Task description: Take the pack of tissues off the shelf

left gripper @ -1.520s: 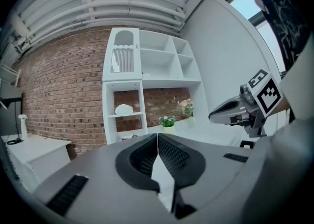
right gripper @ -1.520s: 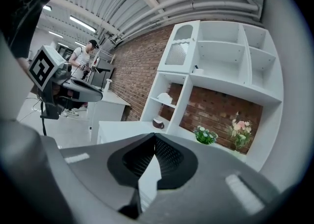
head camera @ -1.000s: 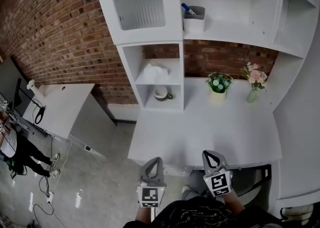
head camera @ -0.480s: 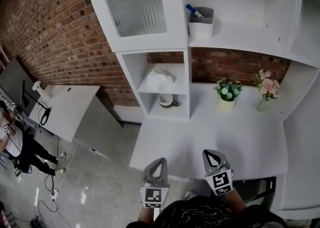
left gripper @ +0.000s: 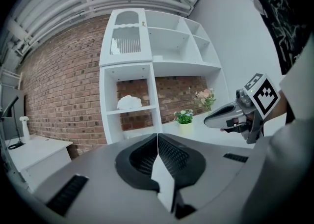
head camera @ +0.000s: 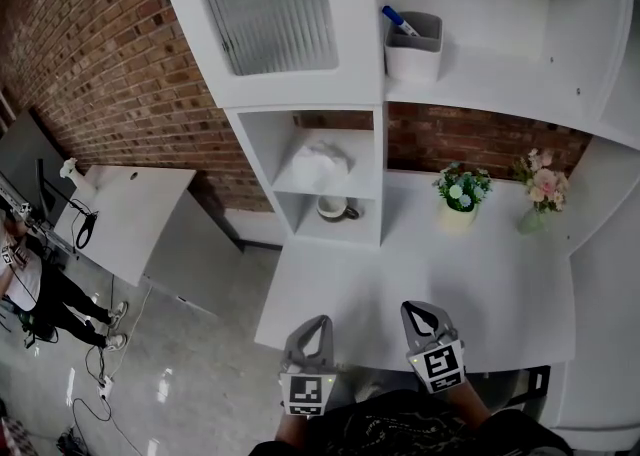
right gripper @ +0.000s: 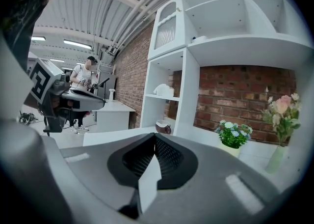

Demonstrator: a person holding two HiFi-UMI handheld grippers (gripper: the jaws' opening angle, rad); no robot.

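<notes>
The pack of tissues (head camera: 322, 160) lies on the shelf (head camera: 292, 187) directly above the cup (head camera: 335, 208), while the left claw (head camera: 311, 324) and right claw (head camera: 416, 310), both pressed together and empty, hover well short of that cup.

Before me the pack of tissues (head camera: 320, 158) lies on the upper shelf (head camera: 378, 176), a cup (head camera: 335, 209) below it. To the right, a plant pot (head camera: 460, 196) and a vase (head camera: 540, 206) stand on the table (head camera: 420, 284).
</notes>
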